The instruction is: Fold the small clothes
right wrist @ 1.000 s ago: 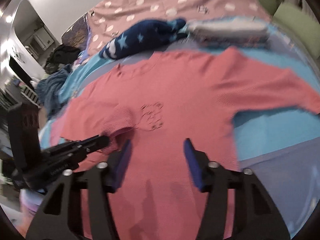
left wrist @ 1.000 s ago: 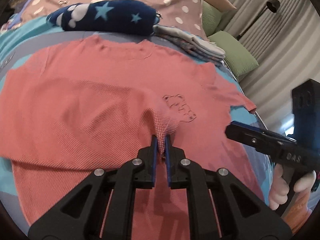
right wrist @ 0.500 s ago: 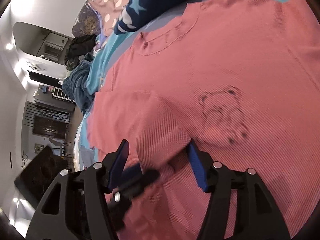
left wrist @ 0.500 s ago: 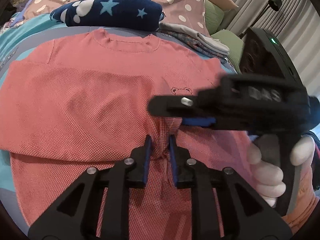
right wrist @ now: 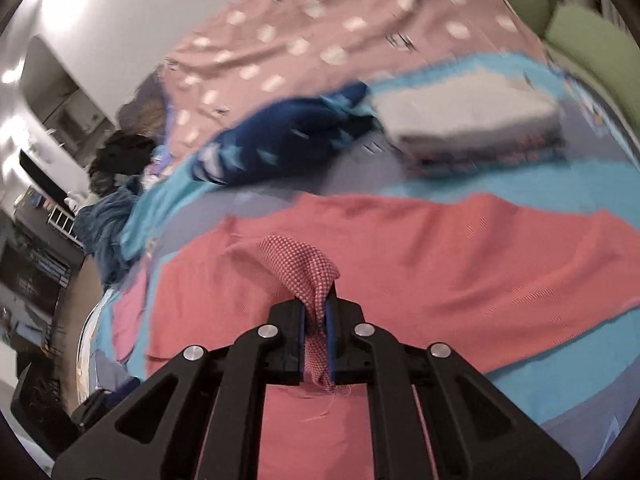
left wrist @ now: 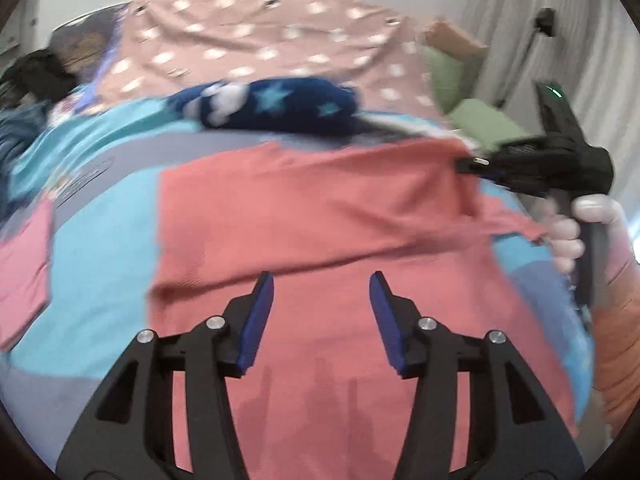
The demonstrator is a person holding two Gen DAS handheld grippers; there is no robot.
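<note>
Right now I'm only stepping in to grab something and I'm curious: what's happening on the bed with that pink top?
A person is folding a coral-pink shirt spread on the bed, a handheld gripper in each hand. The left gripper has just been opening and now hovers open over the shirt, nothing between its pads. The right gripper has just been closing and pinches a bunched fold of the fabric. Folded clothes and a navy star-patterned garment lie beyond the shirt.
</note>
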